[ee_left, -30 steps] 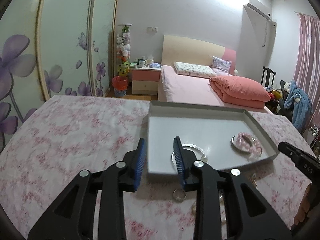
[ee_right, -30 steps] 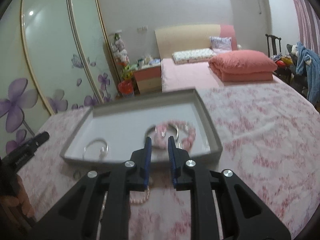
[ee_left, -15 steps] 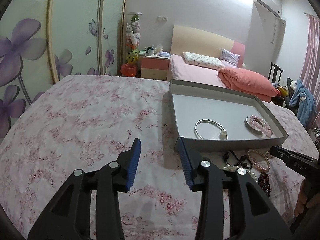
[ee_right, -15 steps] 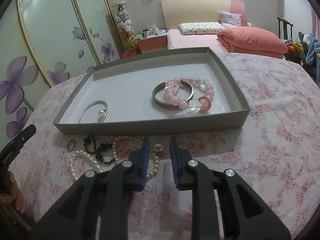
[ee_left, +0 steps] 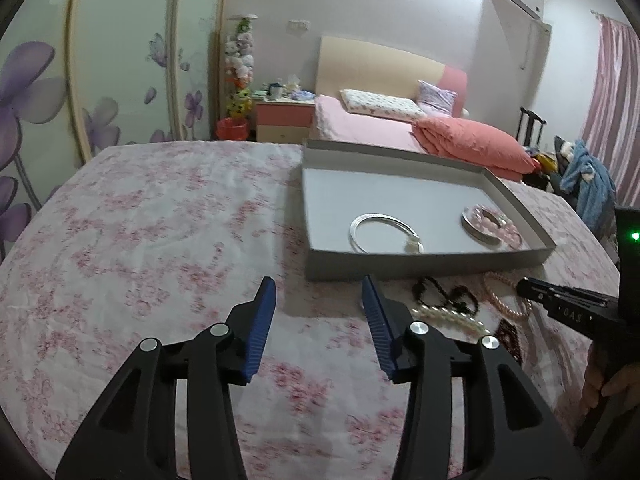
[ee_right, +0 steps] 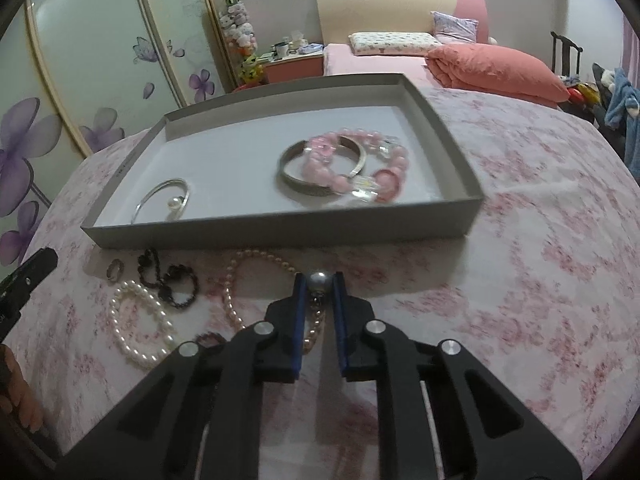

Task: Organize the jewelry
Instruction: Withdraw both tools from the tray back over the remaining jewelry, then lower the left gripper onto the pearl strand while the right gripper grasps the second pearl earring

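A grey tray [ee_right: 280, 229] on the floral cloth holds a thin silver bangle with a pearl [ee_right: 166, 199], a wide silver bangle [ee_right: 304, 190] and a pink bead bracelet [ee_right: 360, 168]. In front of it lie a small ring [ee_right: 115, 270], a black bead piece [ee_right: 168, 282], a white pearl bracelet [ee_right: 138, 322] and a pink pearl strand [ee_right: 236, 276]. My right gripper [ee_right: 319, 283] is shut on a grey pearl ring [ee_right: 319, 281] just above the cloth. My left gripper [ee_left: 319, 294] is open and empty, left of the tray [ee_left: 424, 262].
The floral cloth [ee_left: 160, 220] covers the table. A bed [ee_left: 372, 128], a nightstand [ee_left: 282, 120] and a flowered wardrobe [ee_left: 100, 80] stand behind. The right gripper's tip shows at the right of the left wrist view [ee_left: 560, 300].
Both grippers have pulled back from the tray. The left gripper has opened wider. The right gripper has come down onto the loose jewelry and closed on the grey pearl ring.
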Action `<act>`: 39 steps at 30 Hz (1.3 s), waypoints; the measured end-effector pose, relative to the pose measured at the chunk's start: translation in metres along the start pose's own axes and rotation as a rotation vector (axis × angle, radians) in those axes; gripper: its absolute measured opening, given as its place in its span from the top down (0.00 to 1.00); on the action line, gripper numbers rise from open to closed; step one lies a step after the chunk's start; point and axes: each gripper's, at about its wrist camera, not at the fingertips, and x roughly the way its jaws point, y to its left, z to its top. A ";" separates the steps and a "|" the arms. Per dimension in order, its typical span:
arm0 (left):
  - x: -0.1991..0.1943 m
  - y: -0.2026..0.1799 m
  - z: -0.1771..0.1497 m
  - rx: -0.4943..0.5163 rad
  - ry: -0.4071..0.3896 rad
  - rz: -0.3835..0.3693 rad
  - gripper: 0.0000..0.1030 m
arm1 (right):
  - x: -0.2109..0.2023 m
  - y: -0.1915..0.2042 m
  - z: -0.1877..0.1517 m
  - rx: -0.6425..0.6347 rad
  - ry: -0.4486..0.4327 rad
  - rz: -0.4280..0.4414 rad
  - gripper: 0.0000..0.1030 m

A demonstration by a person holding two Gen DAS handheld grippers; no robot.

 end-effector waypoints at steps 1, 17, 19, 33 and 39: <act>0.001 -0.004 -0.001 0.009 0.008 -0.010 0.54 | -0.002 -0.004 -0.002 0.004 -0.001 -0.004 0.86; 0.017 -0.042 -0.015 0.105 0.108 -0.079 0.53 | -0.016 -0.023 -0.017 0.022 -0.009 -0.014 0.85; 0.019 -0.046 -0.016 0.110 0.116 -0.081 0.53 | -0.016 -0.023 -0.015 0.025 -0.009 -0.010 0.85; 0.034 -0.062 -0.020 0.143 0.186 -0.056 0.54 | -0.032 -0.039 -0.020 0.066 -0.026 -0.039 0.86; 0.034 -0.053 -0.022 0.163 0.198 0.010 0.65 | -0.029 -0.045 -0.024 0.064 -0.007 -0.061 0.86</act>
